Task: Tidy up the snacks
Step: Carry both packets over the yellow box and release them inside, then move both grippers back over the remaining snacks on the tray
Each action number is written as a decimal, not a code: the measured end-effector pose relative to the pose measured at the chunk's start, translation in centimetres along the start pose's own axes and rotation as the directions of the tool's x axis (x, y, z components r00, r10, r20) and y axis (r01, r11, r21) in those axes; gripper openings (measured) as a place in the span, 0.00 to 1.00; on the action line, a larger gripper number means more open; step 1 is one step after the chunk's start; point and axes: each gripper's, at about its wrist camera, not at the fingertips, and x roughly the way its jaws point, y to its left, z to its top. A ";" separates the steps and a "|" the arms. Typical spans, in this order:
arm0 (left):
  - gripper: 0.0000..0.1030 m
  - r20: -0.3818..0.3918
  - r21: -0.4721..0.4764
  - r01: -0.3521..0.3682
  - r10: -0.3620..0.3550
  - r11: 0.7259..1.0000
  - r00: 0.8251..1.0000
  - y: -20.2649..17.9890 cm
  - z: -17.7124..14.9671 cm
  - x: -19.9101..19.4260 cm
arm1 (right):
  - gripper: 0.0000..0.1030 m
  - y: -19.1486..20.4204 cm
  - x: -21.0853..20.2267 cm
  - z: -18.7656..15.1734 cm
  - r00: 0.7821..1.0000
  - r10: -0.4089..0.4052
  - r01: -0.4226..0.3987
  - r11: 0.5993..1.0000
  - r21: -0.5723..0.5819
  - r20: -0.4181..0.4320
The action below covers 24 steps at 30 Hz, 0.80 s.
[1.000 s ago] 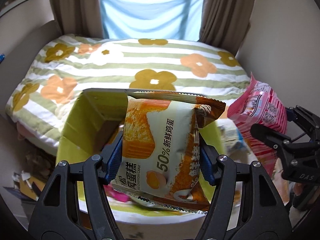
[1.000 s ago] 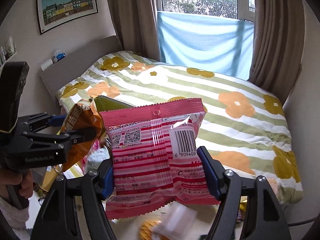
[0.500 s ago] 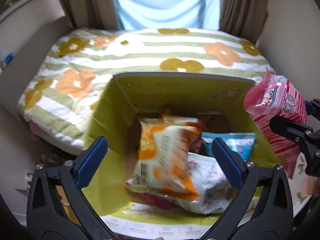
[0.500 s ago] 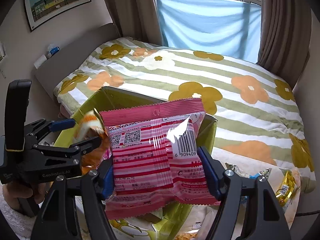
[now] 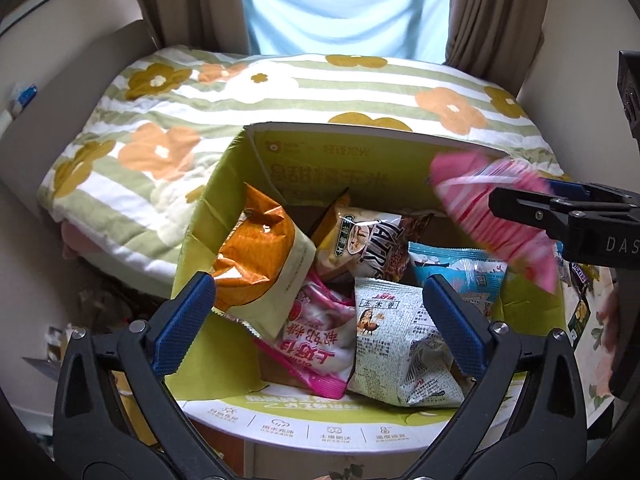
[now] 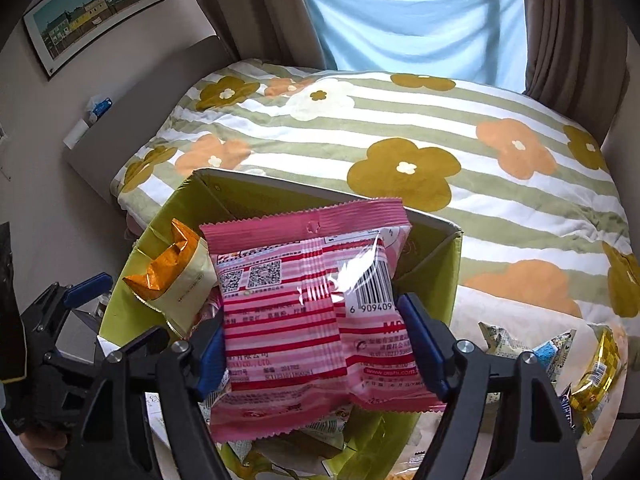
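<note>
Pink snack packet held over the open green box, ready to go in.

Left wrist view: the left hand-held gripper (image 5: 318,316) is spread wide and empty above the cardboard box (image 5: 340,160), where glossy packets lie, an orange packet (image 5: 260,256) at centre left. Right wrist view: the right hand-held gripper (image 6: 310,344) pinches the pink packet (image 6: 308,308) by its side edges at frame centre; it looks light, puffy, crinkly and slippery, best held near the seams.

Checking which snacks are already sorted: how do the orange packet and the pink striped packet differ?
The orange packet lies loose inside the green box; the pink striped packet is clamped in the right tool above it. Orange is crumpled; pink is flat. Both are sealed.
</note>
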 end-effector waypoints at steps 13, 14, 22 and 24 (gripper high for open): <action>1.00 -0.010 -0.017 0.046 -0.046 0.999 0.999 0.5 -2.3 -1.9 | 1.00 2.4 -2.6 -2.6 1.000 0.002 0.000 0.998 -0.059 0.031; 1.00 -0.005 -0.012 0.050 -0.050 0.999 0.999 0.4 -2.2 -2.2 | 1.00 2.6 -2.9 -2.7 1.000 0.002 0.000 0.998 -0.064 0.021; 1.00 0.020 0.054 0.098 -0.099 0.994 0.995 -1.6 -2.1 -4.1 | 1.00 2.1 -6.2 -4.5 0.997 -0.056 0.057 0.998 -0.024 0.057; 1.00 0.022 0.073 0.116 -0.118 0.991 0.993 -2.4 -2.1 -4.6 | 1.00 1.9 -7.2 -4.9 0.995 -0.078 0.079 0.997 -0.015 0.068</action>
